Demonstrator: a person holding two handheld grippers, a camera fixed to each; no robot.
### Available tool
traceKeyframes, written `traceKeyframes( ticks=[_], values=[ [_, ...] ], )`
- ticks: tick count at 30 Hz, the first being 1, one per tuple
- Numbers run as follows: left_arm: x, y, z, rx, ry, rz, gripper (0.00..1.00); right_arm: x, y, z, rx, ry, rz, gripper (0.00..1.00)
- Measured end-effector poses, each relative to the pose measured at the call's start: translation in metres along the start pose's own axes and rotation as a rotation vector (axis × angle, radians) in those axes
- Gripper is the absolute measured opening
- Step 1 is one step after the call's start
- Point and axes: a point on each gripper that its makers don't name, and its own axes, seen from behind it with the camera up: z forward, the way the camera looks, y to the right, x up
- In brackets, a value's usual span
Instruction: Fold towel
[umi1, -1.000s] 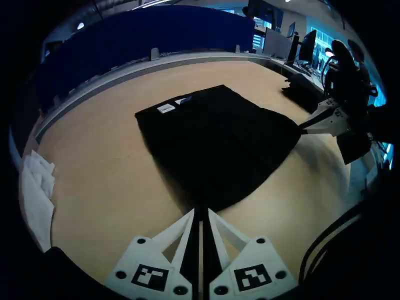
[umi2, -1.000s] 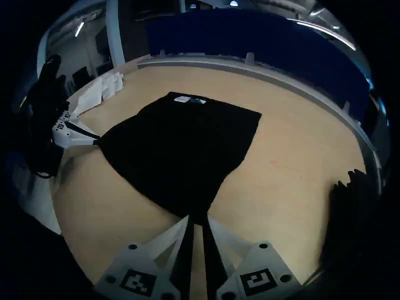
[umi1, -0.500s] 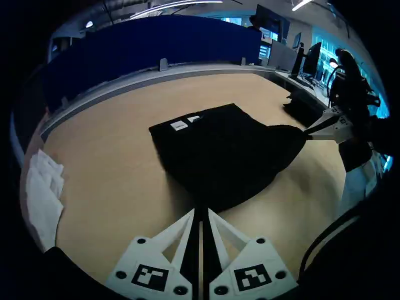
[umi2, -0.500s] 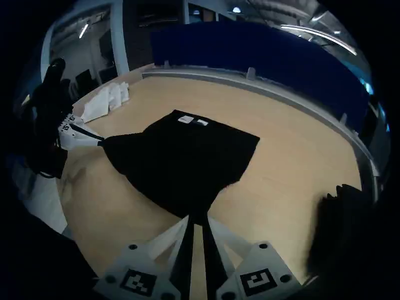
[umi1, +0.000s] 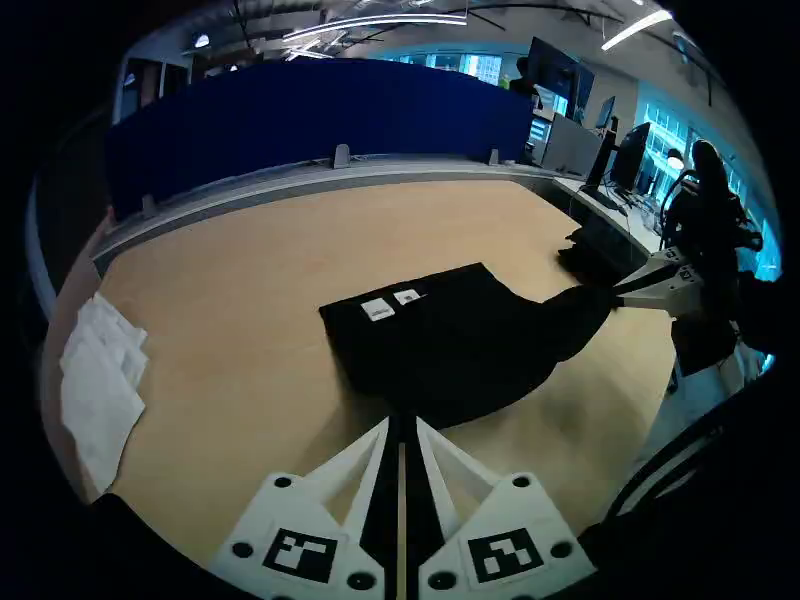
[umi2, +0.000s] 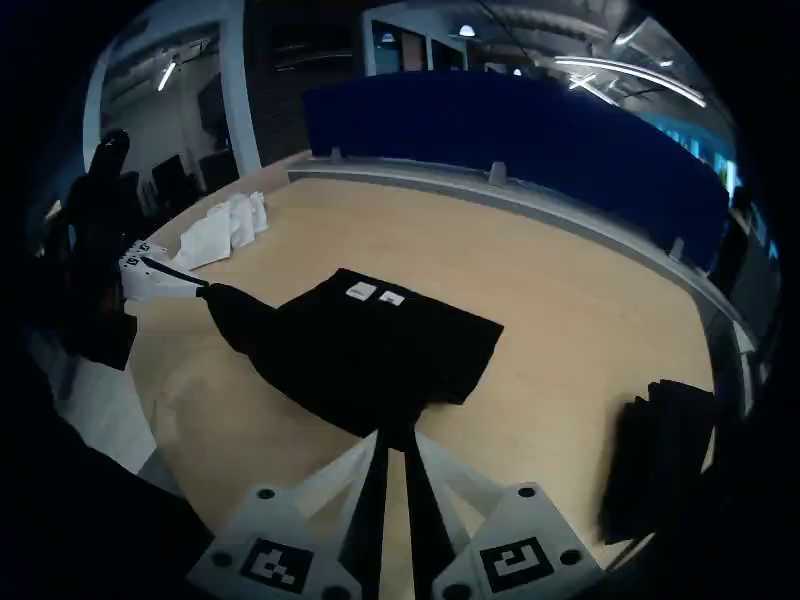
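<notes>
Towel (umi1: 450, 335), black with two small white labels, lies partly on the wooden table (umi1: 230, 290), its two near corners lifted off it. One corner is clenched in the left gripper (umi1: 402, 425), the other in the right gripper (umi2: 392, 440). White cloths (umi1: 95, 380) lie near one table edge and a dark folded stack (umi2: 660, 450) near the other. A blue partition (umi1: 300, 110) stands behind.

The bench (umi1: 230, 300) has a wide top of light wood, curved at its far edge. Along that edge runs a grey rail (umi1: 300, 180), and behind it stands a dark blue partition (umi1: 300, 110). Long light strips (umi1: 375, 20) hang under the dark ceiling. In the left gripper view, dark monitors (umi1: 560, 75) stand at the right, near bright windows (umi1: 655, 110). In the right gripper view, a pale column (umi2: 232, 90) stands at the left.
</notes>
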Motion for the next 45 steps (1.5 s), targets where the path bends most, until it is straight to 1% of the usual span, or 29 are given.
traceKeyframes(
  ticks=[3, 6, 9, 15, 21, 27, 36, 39, 45],
  values=[
    [0.002, 0.002, -0.009, -0.004, 0.004, -0.008, 0.04, 0.001, -0.003, -0.006, 0.004, -0.002, -0.002, 0.11],
    [0.001, 0.003, -0.013, -0.006, 0.001, -0.018, 0.04, -0.002, -0.006, -0.009, 0.007, -0.009, -0.005, 0.11],
    [0.001, 0.003, -0.013, -0.005, 0.001, -0.023, 0.04, -0.003, -0.007, -0.008, 0.005, -0.014, -0.010, 0.11],
    [0.003, 0.003, -0.009, 0.000, 0.002, -0.039, 0.04, -0.001, -0.004, -0.003, 0.001, -0.020, -0.008, 0.11],
    [0.019, -0.005, 0.002, 0.011, 0.011, -0.059, 0.04, 0.006, 0.009, 0.006, -0.013, -0.029, -0.008, 0.11],
    [0.035, -0.014, 0.024, 0.025, 0.003, -0.074, 0.04, 0.015, 0.028, 0.024, -0.029, -0.046, 0.004, 0.11],
    [0.049, -0.033, 0.063, 0.038, -0.032, -0.095, 0.04, 0.024, 0.056, 0.061, -0.037, -0.073, 0.050, 0.11],
    [0.049, -0.040, 0.076, 0.041, -0.045, -0.092, 0.04, 0.022, 0.064, 0.072, -0.038, -0.093, 0.057, 0.11],
    [0.038, -0.049, 0.103, 0.043, -0.084, -0.082, 0.04, 0.013, 0.073, 0.094, -0.032, -0.130, 0.082, 0.11]
  ],
)
